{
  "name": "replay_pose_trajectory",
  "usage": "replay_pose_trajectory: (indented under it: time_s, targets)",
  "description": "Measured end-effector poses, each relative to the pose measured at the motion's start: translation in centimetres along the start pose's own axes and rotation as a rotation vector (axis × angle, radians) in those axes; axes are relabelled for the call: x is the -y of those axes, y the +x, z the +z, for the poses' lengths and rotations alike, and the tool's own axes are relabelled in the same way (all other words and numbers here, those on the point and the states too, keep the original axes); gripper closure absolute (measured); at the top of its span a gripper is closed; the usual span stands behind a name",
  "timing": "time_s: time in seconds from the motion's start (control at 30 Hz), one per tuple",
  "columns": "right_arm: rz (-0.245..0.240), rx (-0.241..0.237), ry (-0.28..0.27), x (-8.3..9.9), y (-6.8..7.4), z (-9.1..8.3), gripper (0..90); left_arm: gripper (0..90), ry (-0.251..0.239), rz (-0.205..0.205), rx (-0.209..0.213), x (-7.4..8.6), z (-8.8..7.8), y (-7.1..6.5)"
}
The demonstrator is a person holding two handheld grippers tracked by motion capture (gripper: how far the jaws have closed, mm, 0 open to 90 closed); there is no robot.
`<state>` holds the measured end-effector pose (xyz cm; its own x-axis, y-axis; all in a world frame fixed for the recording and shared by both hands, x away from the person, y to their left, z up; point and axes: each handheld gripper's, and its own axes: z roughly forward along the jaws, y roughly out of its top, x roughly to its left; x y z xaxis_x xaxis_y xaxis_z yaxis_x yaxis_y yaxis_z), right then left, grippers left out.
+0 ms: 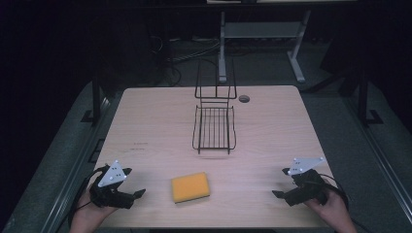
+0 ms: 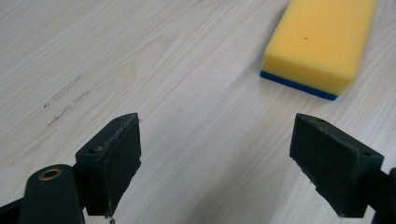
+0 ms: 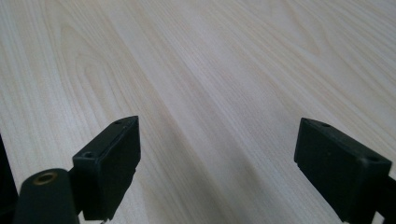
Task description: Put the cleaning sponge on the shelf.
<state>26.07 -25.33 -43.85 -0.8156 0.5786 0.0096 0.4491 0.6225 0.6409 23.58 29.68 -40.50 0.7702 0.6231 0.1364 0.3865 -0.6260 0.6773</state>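
A yellow sponge (image 1: 190, 187) with a blue underside lies flat near the table's front edge, between the two hands. In the left gripper view the sponge (image 2: 317, 42) sits beyond and to the right of the open jaws. My left gripper (image 1: 136, 182) rests at the front left, open and empty, pointing toward the sponge; its jaws (image 2: 217, 168) stand wide apart over bare wood. At the front right, my right gripper (image 1: 278, 183) is open too, with nothing between its jaws (image 3: 217, 170).
A black wire rack (image 1: 214, 116) with a tall back stands at the table's middle, toward the far side. A small round hole (image 1: 244, 98) sits near the far edge. Faint pencil marks (image 1: 138, 146) show on the wood at left.
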Motion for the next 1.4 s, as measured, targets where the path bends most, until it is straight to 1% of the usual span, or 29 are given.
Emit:
replay_pose_trajectory:
  time_s: [0.03, 0.07, 0.3, 0.57, 0.7, 0.77, 0.87, 1.4]
  targets:
    - [0.000, -0.001, 0.001, 0.0, 0.0, 0.0, 14.2, 15.9, 0.000, 0.000, 0.000, 0.0, 0.0, 0.0]
    - [0.000, -0.001, 0.001, 0.0, 0.0, 0.0, 14.2, 15.9, 0.005, 0.012, 0.006, -0.2, 0.0, 0.0]
    - [-0.006, -0.005, 0.002, 0.0, 0.1, 0.0, 14.2, 15.9, 0.012, 0.037, 0.024, -0.9, 0.3, -0.2]
    - [-0.003, -0.012, 0.003, -0.1, 0.1, 0.0, 14.2, 15.9, 0.023, 0.083, 0.048, -2.1, 0.4, -0.6]
    - [-0.012, -0.012, 0.001, -0.1, 0.1, 0.0, 14.2, 15.9, 0.027, 0.091, 0.060, -2.6, 0.6, -0.8]
    - [-0.013, -0.012, 0.002, -0.1, 0.1, 0.0, 14.3, 15.9, 0.030, 0.103, 0.062, -2.8, 0.6, -0.8]
    - [-0.011, -0.012, 0.005, -0.1, 0.1, 0.0, 14.2, 15.9, 0.033, 0.109, 0.071, -3.1, 0.7, -0.9]
    - [-0.019, -0.015, 0.007, -0.1, 0.1, -0.1, 14.2, 15.9, 0.037, 0.149, 0.094, -4.5, 0.9, -1.4]
